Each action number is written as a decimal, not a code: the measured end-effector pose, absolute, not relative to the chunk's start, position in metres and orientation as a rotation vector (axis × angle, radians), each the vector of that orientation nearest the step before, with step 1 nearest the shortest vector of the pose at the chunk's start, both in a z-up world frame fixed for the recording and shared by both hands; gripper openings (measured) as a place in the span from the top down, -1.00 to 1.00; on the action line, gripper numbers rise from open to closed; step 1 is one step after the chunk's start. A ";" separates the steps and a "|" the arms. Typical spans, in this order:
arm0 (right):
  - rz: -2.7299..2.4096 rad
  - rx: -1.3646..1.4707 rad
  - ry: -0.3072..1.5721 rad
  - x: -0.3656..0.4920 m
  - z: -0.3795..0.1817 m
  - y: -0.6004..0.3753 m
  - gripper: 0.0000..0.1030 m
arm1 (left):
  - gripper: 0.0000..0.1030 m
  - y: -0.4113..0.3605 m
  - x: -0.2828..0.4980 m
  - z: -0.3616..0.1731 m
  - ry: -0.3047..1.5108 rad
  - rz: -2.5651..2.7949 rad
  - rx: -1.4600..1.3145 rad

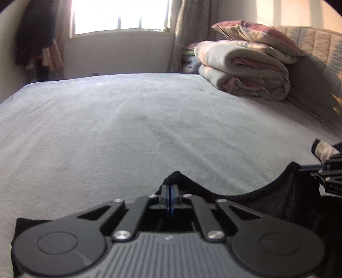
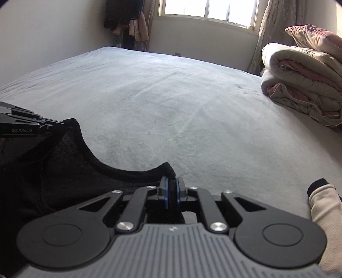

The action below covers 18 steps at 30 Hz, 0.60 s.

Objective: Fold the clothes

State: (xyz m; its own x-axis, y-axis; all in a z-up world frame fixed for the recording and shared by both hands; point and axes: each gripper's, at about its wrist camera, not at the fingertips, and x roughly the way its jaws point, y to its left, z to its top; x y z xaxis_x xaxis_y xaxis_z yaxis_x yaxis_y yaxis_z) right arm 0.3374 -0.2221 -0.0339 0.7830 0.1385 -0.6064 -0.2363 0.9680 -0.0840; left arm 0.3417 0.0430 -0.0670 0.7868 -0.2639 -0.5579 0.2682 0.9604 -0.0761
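Note:
A black garment (image 1: 284, 196) hangs between my two grippers above the grey bed (image 1: 128, 119). My left gripper (image 1: 170, 192) is shut on one corner of its top edge. My right gripper (image 2: 172, 188) is shut on the other corner of the black garment (image 2: 64, 171), and the neckline sags in a curve between them. The left gripper also shows at the left edge of the right wrist view (image 2: 51, 124), and the right gripper at the right edge of the left wrist view (image 1: 316, 169). A cream sleeve with a black cuff (image 2: 322, 198) lies on the bed at the right.
The grey bed (image 2: 171, 102) stretches ahead. Folded quilts and a pillow (image 1: 245, 70) are stacked at the far right by the headboard; they also show in the right wrist view (image 2: 303, 81). A window (image 1: 121, 15) and hanging clothes (image 1: 38, 42) are at the back wall.

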 end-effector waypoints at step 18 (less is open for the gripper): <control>0.171 -0.084 0.731 0.366 -0.051 -0.228 0.20 | 0.41 0.035 0.353 -0.089 0.669 -0.165 -0.018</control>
